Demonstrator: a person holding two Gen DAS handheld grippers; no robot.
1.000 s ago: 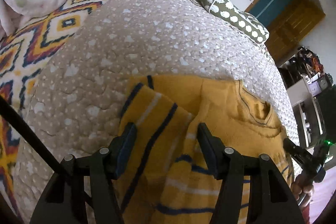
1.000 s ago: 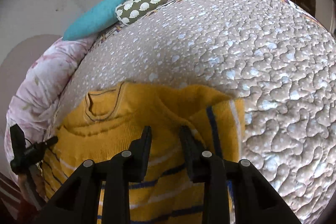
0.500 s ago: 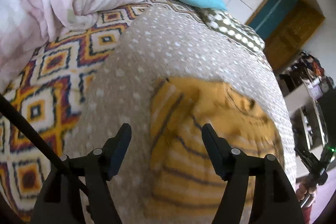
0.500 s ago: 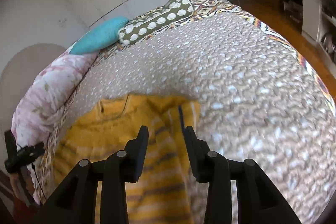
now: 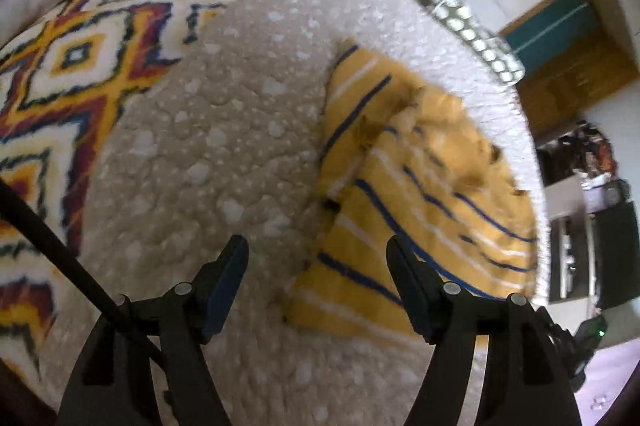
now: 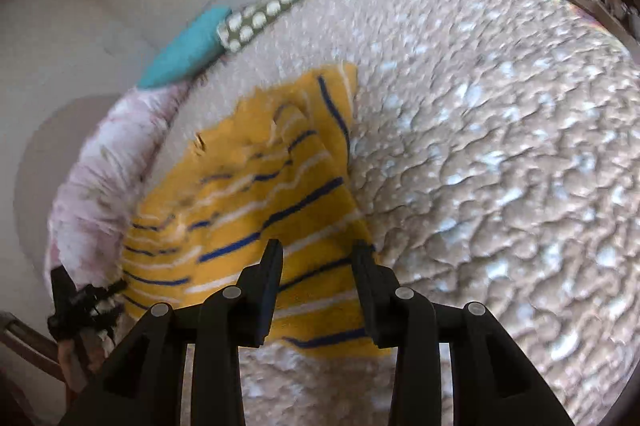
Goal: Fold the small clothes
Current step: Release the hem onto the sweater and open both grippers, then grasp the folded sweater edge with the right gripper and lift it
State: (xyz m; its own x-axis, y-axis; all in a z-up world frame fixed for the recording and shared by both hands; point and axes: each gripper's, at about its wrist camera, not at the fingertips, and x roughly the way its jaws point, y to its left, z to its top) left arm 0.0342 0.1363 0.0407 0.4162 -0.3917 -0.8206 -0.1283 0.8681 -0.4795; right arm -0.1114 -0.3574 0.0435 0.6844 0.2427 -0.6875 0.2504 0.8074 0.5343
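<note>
Yellow striped sweater (image 5: 420, 194) lies sleeves-in on the bed (image 5: 208, 146). Left gripper (image 5: 316, 290) and right gripper (image 6: 316, 286) hover at its hem, fingers spread, holding nothing, likely positioned for the bottom fold.

The little sweater (image 5: 420, 186) is yellow with dark blue and white stripes. The bed cover (image 5: 208, 154) is tan with white spots. The blanket (image 5: 80, 50) has orange, red and white diamonds. One pillow (image 6: 184, 50) is blue-green, another pillow (image 6: 280, 2) is green with white dots.

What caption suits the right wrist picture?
Open right gripper poised above a striped yellow sweater lying on a quilted bedspread.
</note>
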